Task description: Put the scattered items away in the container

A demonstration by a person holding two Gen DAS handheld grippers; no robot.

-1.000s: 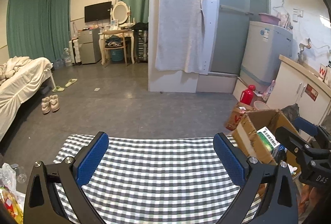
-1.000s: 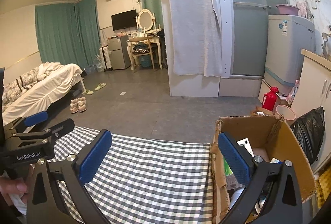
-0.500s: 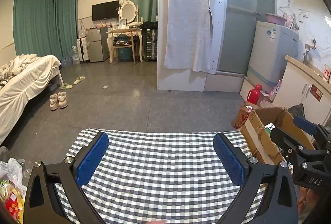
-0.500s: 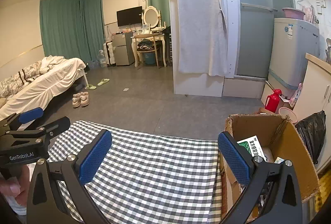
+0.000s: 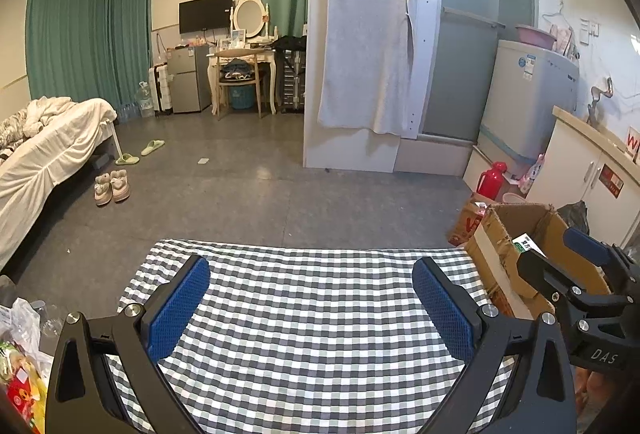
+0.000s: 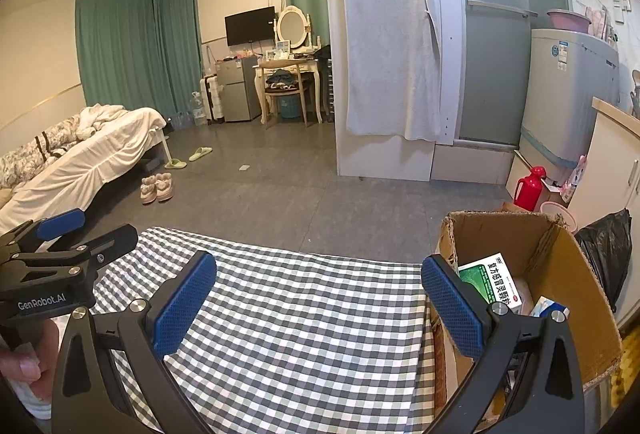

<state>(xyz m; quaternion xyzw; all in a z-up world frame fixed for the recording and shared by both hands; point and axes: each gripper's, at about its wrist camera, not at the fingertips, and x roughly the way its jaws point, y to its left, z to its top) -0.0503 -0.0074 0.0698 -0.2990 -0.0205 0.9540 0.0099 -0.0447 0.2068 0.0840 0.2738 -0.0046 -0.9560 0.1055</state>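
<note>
Both grippers [image 5: 311, 304] [image 6: 319, 298] wide-jawed, empty

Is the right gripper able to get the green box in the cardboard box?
Probably yes. The right gripper is open and holds nothing, the cardboard box is open on top, and the green box lies uncovered just beyond its right finger.

One cardboard box [image 6: 560, 274] – two grippers – one checked cloth [image 6: 300, 314]

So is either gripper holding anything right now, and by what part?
Nothing is held. The left gripper and the right gripper are both open over the checked cloth, with nothing between their fingers.
</note>
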